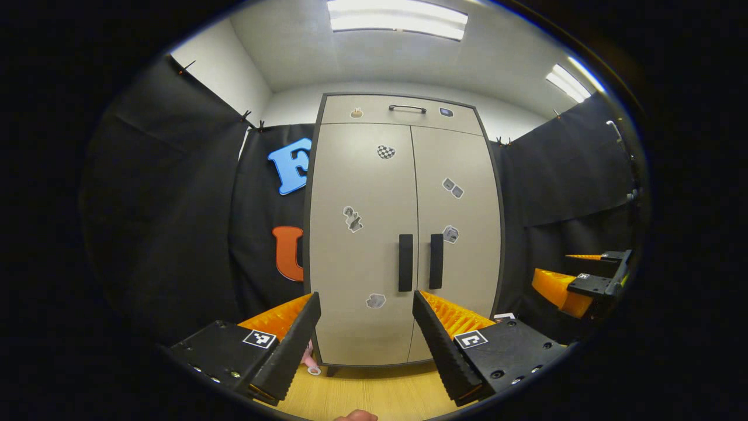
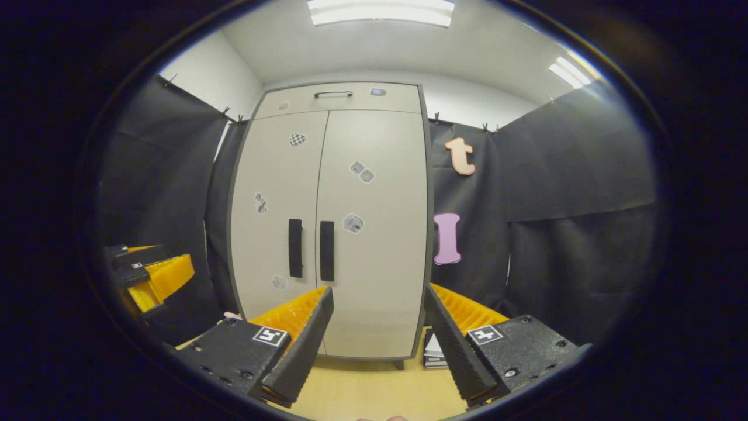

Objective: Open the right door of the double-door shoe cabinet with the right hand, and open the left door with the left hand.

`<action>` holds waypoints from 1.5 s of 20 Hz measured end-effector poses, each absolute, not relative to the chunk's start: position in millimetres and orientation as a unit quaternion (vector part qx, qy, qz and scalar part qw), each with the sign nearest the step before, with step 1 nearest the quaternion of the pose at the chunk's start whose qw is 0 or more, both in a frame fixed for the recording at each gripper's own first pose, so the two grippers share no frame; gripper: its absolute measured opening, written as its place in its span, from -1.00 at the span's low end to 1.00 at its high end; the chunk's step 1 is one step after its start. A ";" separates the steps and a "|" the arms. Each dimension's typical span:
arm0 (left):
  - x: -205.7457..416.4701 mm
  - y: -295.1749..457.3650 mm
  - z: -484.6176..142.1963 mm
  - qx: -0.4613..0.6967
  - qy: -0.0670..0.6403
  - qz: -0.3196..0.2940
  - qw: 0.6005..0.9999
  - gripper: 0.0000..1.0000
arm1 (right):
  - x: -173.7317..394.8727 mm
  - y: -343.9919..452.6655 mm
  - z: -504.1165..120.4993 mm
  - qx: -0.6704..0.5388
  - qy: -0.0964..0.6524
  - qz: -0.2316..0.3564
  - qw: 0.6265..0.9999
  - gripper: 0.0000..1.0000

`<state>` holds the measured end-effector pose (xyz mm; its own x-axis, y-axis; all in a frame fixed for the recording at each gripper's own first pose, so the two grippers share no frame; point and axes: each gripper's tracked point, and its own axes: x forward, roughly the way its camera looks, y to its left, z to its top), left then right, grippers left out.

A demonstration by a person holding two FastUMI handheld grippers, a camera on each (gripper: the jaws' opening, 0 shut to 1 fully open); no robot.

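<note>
Beige double-door shoe cabinet (image 1: 403, 234), standing upright on a wooden floor (image 1: 374, 392) against the booth's wall; both doors are sitting shut. Right door (image 2: 374, 234): dark vertical handle (image 2: 326, 250) just beside the centre seam. Left door (image 1: 359, 245): matching handle (image 1: 405, 262) on the other side of that seam. Drawer above, with a bar pull (image 1: 408, 108). Right tongs (image 2: 377, 327): spread, holding nothing, hanging well apart from the cabinet. Left tongs (image 1: 367, 327): spread likewise, empty. Step in hand, by judgement: approach, nothing yet grasped. Advice: the right tongs should be aiming left of their present line, straddling the handle across its width, closing squarely, then pulling along the hinge's arc.
</note>
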<state>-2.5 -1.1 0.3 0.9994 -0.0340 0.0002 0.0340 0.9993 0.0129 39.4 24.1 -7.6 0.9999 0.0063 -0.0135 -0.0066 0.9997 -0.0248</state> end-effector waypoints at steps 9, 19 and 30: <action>-13.9 -0.6 -29.0 -0.001 0.027 -0.027 0.999 0.89 | 136.6 67.4 0.9 -0.011 -0.002 0.037 0.999 0.93; -11.6 43.6 -32.2 -0.014 0.029 0.019 0.999 0.89 | 240.0 108.0 -24.8 -0.008 0.046 0.051 0.998 0.94; -3.1 62.9 -36.4 -0.014 0.036 0.039 0.998 0.89 | 283.4 111.4 -36.8 0.000 0.060 0.034 0.998 0.82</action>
<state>-3.1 62.9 -36.4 0.9943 0.0771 -0.0733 -0.0792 0.9965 -0.0257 283.4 111.4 -36.8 0.9906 0.0672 -0.1194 -0.0672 0.9977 0.0039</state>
